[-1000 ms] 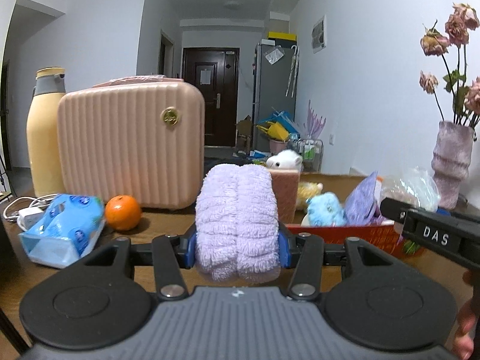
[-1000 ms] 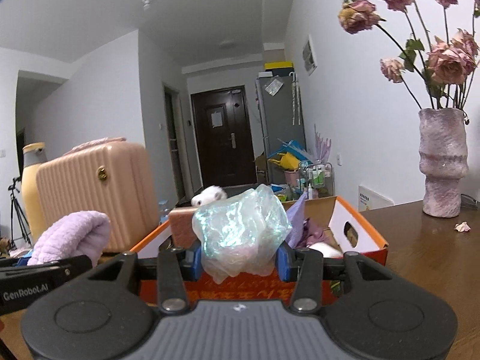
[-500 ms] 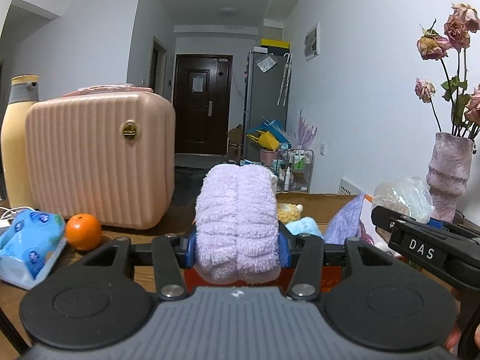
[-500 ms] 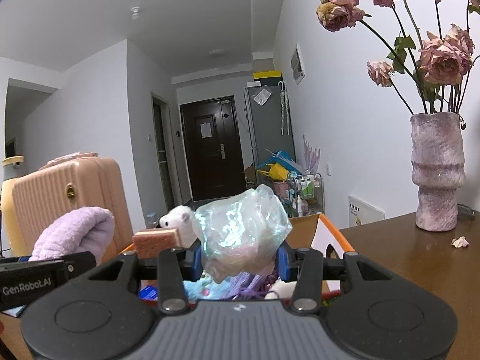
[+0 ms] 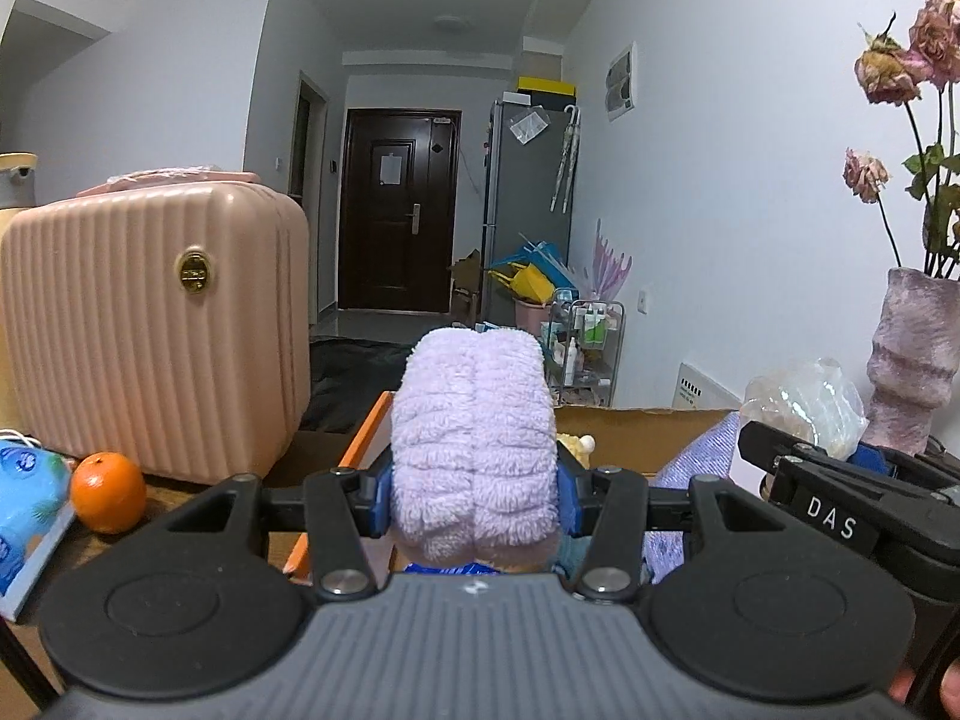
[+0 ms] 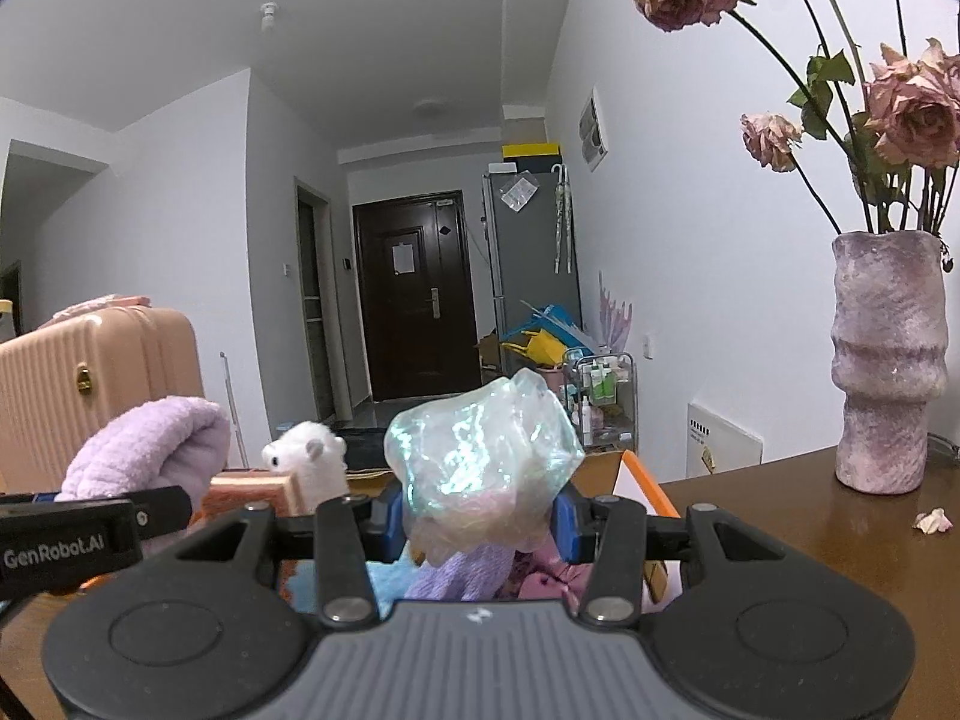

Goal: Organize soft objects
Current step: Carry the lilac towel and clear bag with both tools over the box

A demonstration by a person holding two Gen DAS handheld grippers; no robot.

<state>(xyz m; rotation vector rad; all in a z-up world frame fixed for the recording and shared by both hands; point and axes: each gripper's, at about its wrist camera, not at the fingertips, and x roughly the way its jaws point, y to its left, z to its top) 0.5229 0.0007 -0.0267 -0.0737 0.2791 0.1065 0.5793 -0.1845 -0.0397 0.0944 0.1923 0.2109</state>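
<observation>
The left tool (image 5: 474, 495) is clamped on a rolled lilac towel (image 5: 473, 450), held above the orange box (image 5: 360, 438). The right tool (image 6: 480, 519) grips a crumpled iridescent bag (image 6: 480, 462) over the same box, beside the left one.

- White walls (image 5: 720, 192) and a white ceiling (image 6: 372, 30) are seen, evenly lit.
- A dark door (image 5: 396, 210) is set at the hallway's end.
- A grey fridge (image 5: 528, 192) is placed right of it, clutter at its foot.
- A brown wooden table (image 6: 810, 540) is seen in front.
</observation>
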